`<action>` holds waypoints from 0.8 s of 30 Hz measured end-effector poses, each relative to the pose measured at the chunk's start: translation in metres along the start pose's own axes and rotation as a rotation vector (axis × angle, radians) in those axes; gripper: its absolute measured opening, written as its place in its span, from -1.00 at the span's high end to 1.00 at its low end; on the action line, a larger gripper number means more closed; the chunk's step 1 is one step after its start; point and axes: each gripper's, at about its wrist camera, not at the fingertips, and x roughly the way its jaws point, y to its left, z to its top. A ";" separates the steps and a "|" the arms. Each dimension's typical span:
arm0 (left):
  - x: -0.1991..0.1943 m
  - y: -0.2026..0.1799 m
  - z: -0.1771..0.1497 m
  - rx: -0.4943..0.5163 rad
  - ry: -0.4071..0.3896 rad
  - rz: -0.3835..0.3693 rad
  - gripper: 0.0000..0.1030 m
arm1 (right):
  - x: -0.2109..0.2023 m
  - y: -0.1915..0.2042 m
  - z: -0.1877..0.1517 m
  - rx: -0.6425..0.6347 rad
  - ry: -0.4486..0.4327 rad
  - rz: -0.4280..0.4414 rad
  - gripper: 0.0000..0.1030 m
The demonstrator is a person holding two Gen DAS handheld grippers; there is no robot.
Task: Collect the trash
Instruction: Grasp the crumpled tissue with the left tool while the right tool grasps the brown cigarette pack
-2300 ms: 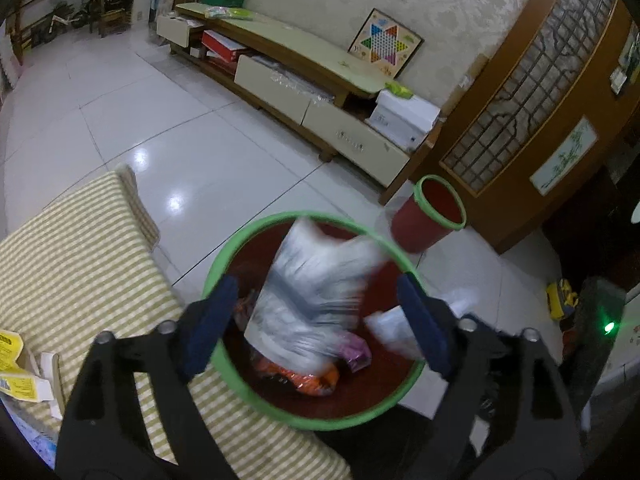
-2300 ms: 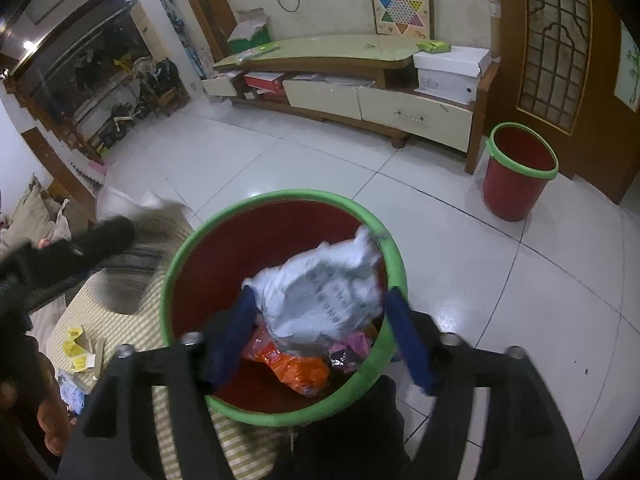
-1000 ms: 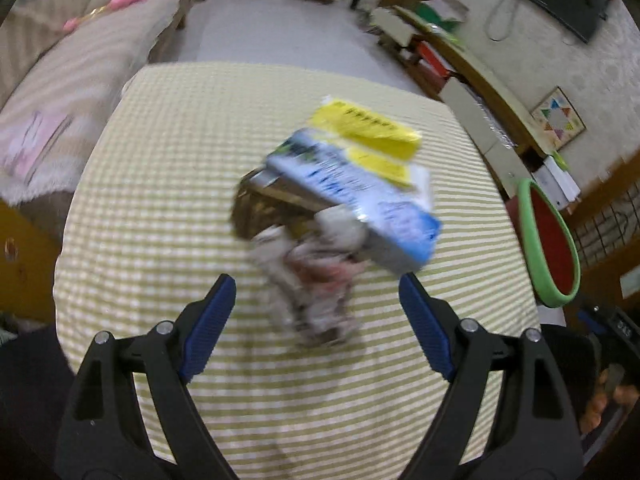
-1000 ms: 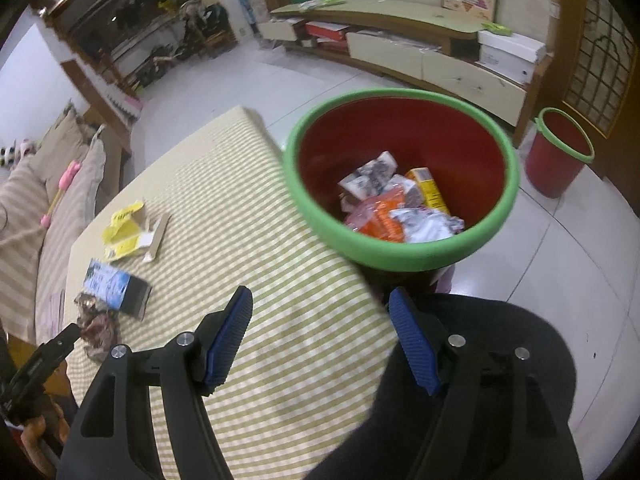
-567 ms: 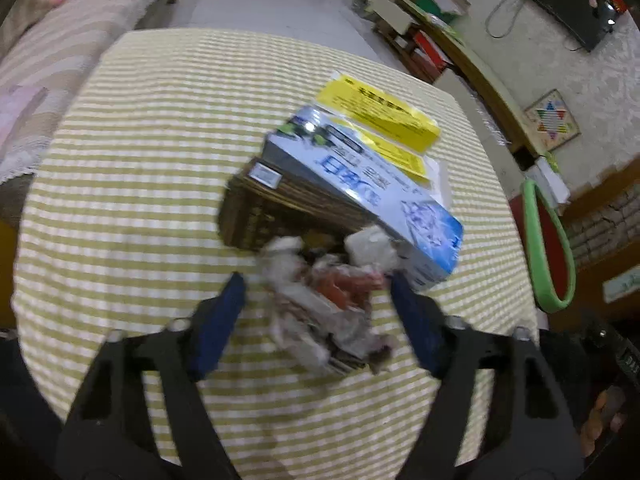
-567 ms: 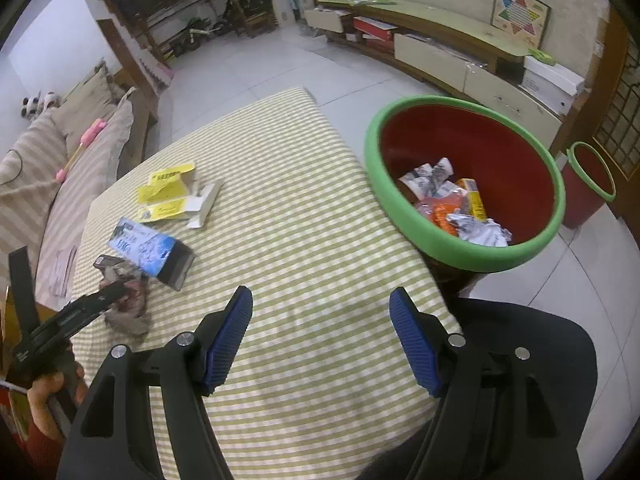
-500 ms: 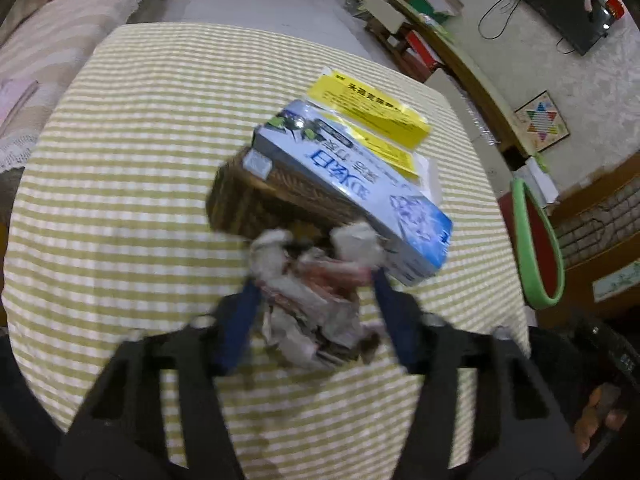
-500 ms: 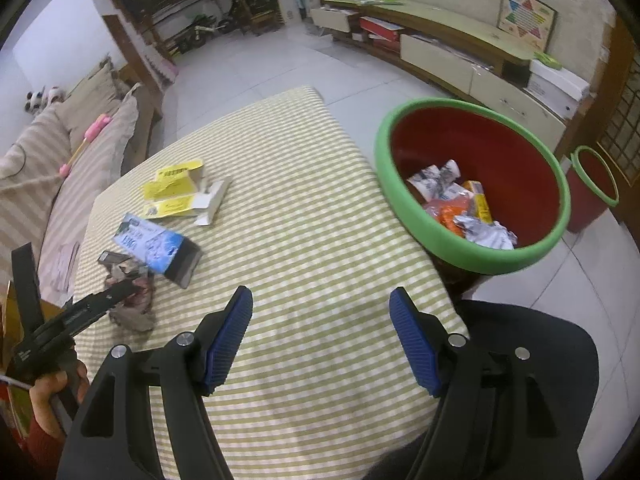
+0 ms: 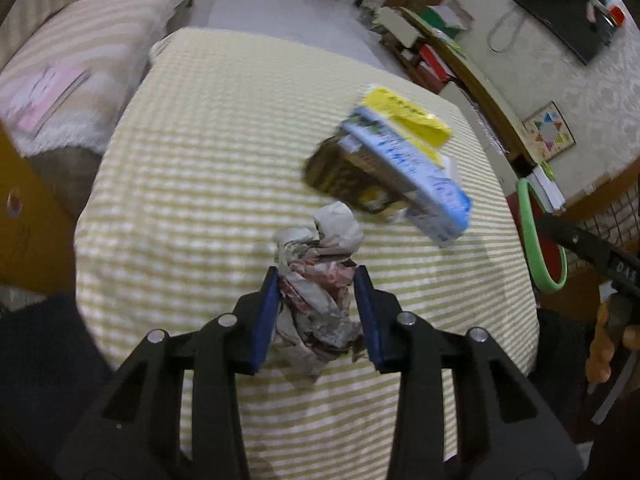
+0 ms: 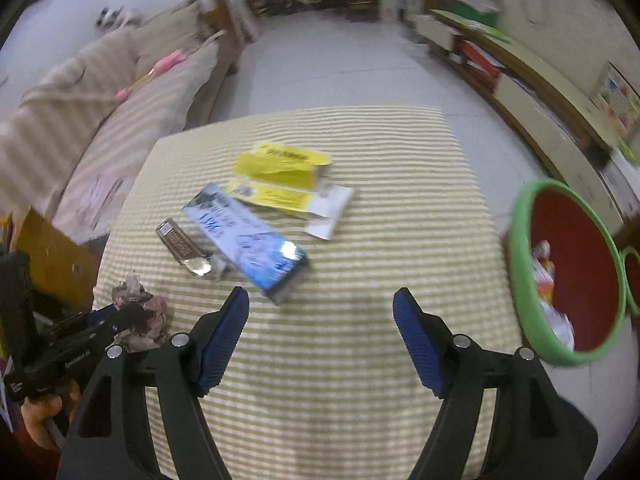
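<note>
Left gripper (image 9: pixel 316 312) closing on the crumpled paper wad (image 9: pixel 318 280), blue pads (image 9: pixel 267 316) pressed to both its sides, at the near-left corner of the yellow-striped tablecloth (image 9: pixel 208 152). Right gripper (image 10: pixel 322 336) hanging over bare cloth, jaws wide and opening, nothing between them. Blue carton (image 10: pixel 246 240), brown foil wrapper (image 10: pixel 182 248) and yellow flattened box (image 10: pixel 280 178) lying mid-table; red bin with green rim (image 10: pixel 524 280) off the right edge, trash inside.

left claw (image 9: pixel 316 312) closing on crumpled wrapper (image 9: pixel 320 280), right claw (image 10: pixel 322 336) swung tableward
</note>
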 end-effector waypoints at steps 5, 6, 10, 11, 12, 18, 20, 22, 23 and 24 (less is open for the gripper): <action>-0.002 0.004 -0.001 -0.018 -0.014 -0.011 0.29 | 0.021 0.036 0.018 -0.116 -0.001 0.043 -0.38; -0.001 0.003 -0.001 -0.010 -0.015 -0.007 0.29 | 0.024 0.040 0.021 -0.125 0.004 0.043 -0.36; -0.001 0.002 -0.001 -0.004 -0.022 -0.008 0.27 | 0.036 0.061 0.031 -0.177 0.020 0.084 -0.19; 0.000 0.004 0.000 -0.015 -0.022 -0.014 0.27 | 0.040 0.067 0.033 -0.194 0.028 0.085 -0.19; 0.000 0.006 0.000 -0.026 -0.021 -0.020 0.26 | 0.043 0.070 0.033 -0.202 0.033 0.087 -0.19; 0.000 0.014 0.000 -0.060 -0.018 -0.038 0.23 | 0.061 0.094 0.033 -0.251 0.068 0.120 -0.15; 0.000 0.015 0.000 -0.061 -0.018 -0.039 0.23 | 0.069 0.100 0.032 -0.269 0.088 0.108 -0.05; 0.000 0.015 -0.001 -0.065 -0.018 -0.042 0.23 | 0.076 0.103 0.029 -0.275 0.098 0.087 0.02; 0.000 0.016 0.000 -0.069 -0.018 -0.044 0.23 | 0.080 0.103 0.028 -0.273 0.107 0.082 0.10; 0.000 0.017 0.000 -0.071 -0.017 -0.046 0.22 | 0.082 0.104 0.027 -0.269 0.115 0.083 0.30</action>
